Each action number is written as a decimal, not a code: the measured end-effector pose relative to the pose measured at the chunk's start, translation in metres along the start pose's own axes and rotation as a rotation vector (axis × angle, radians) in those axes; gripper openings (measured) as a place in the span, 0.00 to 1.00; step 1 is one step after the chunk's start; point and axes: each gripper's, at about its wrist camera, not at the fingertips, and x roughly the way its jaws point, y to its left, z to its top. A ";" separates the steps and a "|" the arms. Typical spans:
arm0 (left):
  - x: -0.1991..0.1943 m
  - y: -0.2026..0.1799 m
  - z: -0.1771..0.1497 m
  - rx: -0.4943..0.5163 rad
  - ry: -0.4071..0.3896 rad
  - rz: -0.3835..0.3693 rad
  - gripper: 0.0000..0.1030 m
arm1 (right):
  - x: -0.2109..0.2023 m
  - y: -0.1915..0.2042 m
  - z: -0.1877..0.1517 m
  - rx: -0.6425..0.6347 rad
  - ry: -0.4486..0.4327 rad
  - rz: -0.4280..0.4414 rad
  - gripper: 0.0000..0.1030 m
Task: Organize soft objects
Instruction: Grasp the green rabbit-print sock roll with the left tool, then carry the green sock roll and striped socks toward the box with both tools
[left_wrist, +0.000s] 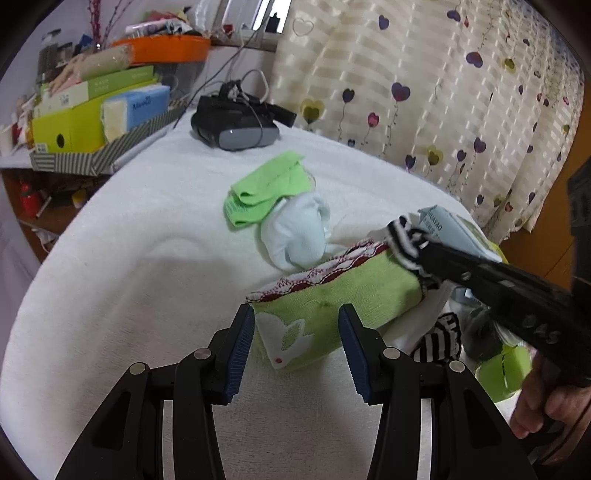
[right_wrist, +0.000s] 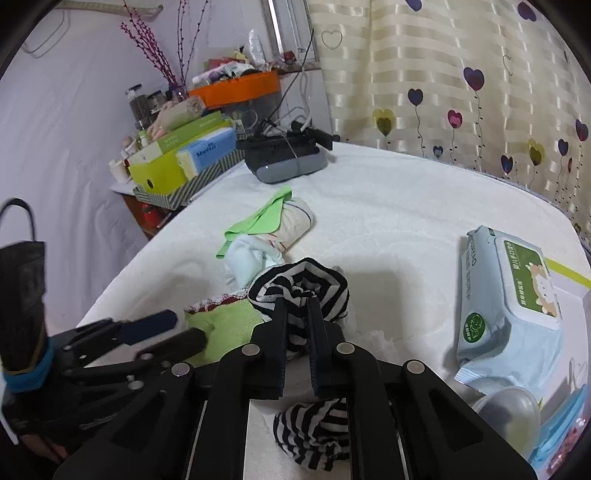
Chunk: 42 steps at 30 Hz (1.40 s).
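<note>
R tool (right_wrist: 298, 306) clamps striped sock (right_wrist: 299, 284); L tool (left_wrist: 297, 328) wide by green pouch (left_wrist: 332, 295); tissue box (right_wrist: 207, 149) reads "Manhua".

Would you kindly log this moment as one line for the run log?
left gripper: open, straddling green pouch | right gripper: shut on striped sock | surface: white blanket

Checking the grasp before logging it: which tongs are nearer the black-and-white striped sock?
Right. The right tongs are shut on the striped sock; the left tongs are open around the green pouch beside it.
</note>
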 end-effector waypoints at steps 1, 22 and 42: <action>0.000 -0.001 -0.001 0.002 -0.002 -0.001 0.45 | -0.004 -0.001 0.000 0.000 -0.013 0.003 0.09; 0.005 -0.041 -0.015 0.260 -0.003 0.080 0.57 | -0.044 -0.007 -0.002 -0.007 -0.103 0.038 0.09; -0.019 -0.032 -0.008 0.130 -0.085 0.069 0.18 | -0.067 -0.002 -0.010 -0.012 -0.143 0.056 0.09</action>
